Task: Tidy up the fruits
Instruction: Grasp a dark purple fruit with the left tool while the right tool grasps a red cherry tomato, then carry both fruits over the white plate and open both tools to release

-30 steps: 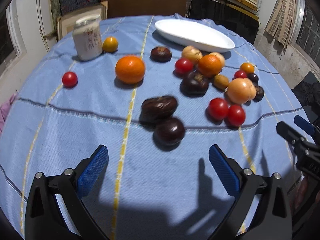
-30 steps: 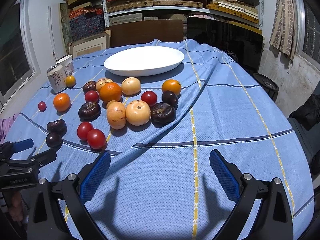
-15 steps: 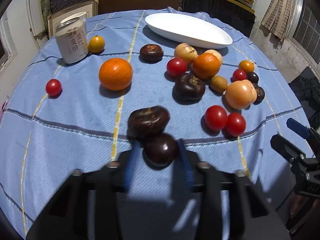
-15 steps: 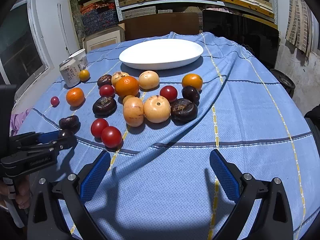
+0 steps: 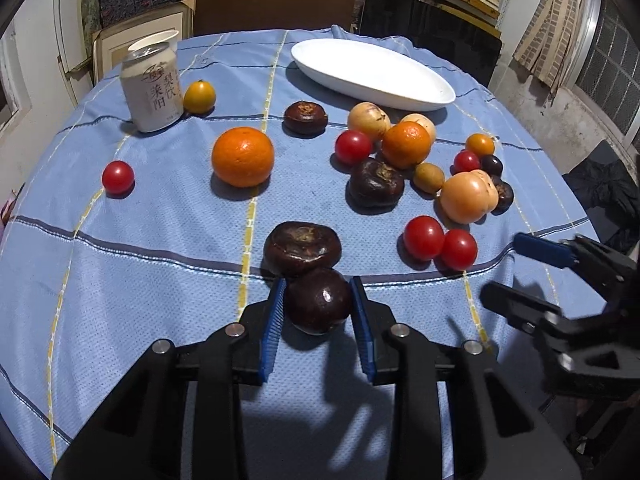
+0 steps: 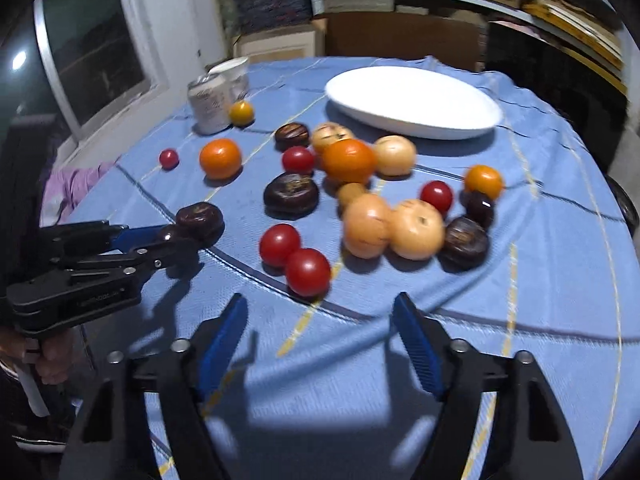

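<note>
Two blue pads of the left gripper (image 5: 318, 304) are seen clamped on a dark round fruit (image 5: 318, 300), just before the flatter dark fruit (image 5: 303, 247) on the counter (image 5: 160, 280). Its smooth, probably soft skin favours a gentle mid-body grip. Right view: the right gripper (image 6: 320, 320) is held apart, empty, near two red tomatoes (image 6: 295, 259).
</note>
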The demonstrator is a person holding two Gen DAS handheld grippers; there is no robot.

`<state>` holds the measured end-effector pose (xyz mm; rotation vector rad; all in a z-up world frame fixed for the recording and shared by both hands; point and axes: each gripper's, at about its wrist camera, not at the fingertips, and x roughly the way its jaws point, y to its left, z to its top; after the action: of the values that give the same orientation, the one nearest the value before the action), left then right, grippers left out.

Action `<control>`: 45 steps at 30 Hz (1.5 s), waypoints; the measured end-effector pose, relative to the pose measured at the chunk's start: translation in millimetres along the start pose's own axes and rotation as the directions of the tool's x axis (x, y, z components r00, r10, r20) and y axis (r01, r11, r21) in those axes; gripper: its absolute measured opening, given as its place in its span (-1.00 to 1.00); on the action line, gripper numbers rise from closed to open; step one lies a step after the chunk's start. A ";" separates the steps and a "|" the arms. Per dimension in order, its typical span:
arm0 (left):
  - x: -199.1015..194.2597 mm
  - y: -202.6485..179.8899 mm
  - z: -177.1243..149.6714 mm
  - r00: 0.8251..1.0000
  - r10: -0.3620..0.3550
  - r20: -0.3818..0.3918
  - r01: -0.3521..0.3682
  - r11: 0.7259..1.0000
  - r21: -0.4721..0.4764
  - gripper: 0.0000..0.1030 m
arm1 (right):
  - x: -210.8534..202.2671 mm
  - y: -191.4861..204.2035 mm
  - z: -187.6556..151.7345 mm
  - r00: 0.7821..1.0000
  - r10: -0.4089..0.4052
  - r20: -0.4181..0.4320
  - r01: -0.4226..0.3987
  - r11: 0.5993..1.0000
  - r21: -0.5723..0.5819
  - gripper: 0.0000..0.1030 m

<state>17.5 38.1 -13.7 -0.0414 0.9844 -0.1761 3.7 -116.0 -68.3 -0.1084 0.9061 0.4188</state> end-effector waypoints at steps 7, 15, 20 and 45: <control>8.8 4.8 -5.4 0.999 -0.034 -0.027 0.034 0.999 -0.019 -0.39 | 33.3 5.9 12.6 0.997 -0.029 -0.069 0.026 0.999 -0.041 -0.22; 6.0 0.1 -6.3 0.999 -0.047 -0.027 0.047 0.999 -0.004 -0.39 | 29.5 3.9 12.1 0.999 0.000 -0.049 -0.001 1.000 -0.021 -0.46; -10.7 -7.4 -5.1 0.996 -0.090 -0.009 0.090 0.995 0.045 -0.39 | 1.4 -10.4 9.7 0.997 0.073 -0.004 -0.073 0.997 0.026 -0.46; 142.4 -53.6 242.5 0.998 0.020 -0.063 -0.018 0.999 0.040 0.19 | 88.1 -155.2 171.3 0.994 -0.077 0.081 0.057 0.972 0.228 -0.09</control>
<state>289.2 -49.3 9.4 0.0101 1.0442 -0.1806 239.9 -185.3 -44.4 0.0868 0.8536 0.2537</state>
